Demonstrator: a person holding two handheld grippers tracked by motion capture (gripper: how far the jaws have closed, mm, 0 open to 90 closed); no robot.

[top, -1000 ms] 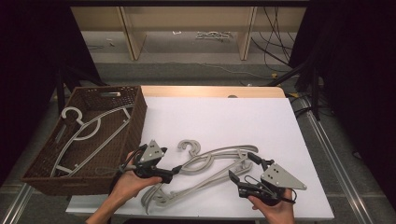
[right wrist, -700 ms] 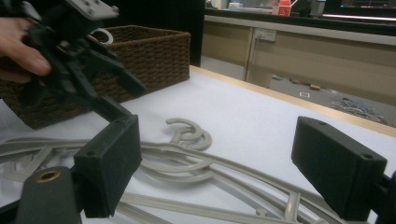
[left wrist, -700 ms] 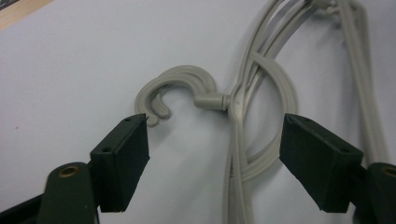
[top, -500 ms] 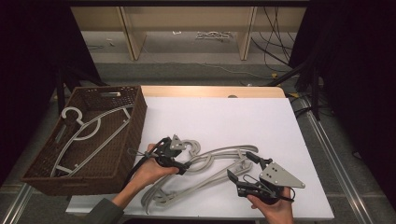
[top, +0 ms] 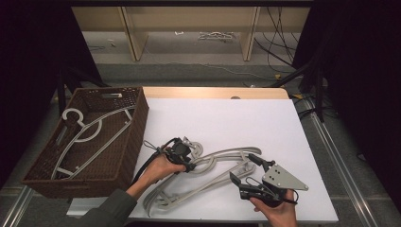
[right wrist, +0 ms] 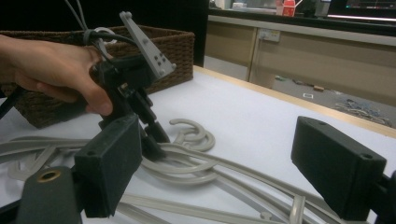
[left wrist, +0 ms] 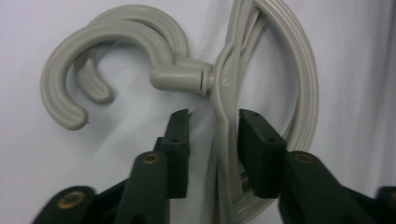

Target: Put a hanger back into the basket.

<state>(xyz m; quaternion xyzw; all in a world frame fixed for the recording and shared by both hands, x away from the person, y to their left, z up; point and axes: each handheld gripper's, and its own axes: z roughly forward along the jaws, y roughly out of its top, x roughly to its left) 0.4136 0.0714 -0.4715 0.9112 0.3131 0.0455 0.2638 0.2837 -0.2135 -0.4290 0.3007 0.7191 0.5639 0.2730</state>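
- You work at a white table (top: 227, 118); a pale wood strip (top: 215, 92) borders its far edge.
- Beyond the table: grey floor (top: 189, 71), then a light wooden shelf unit (top: 189, 23).
- Right of the table: black cables (top: 279, 42) across the floor, dark surroundings.
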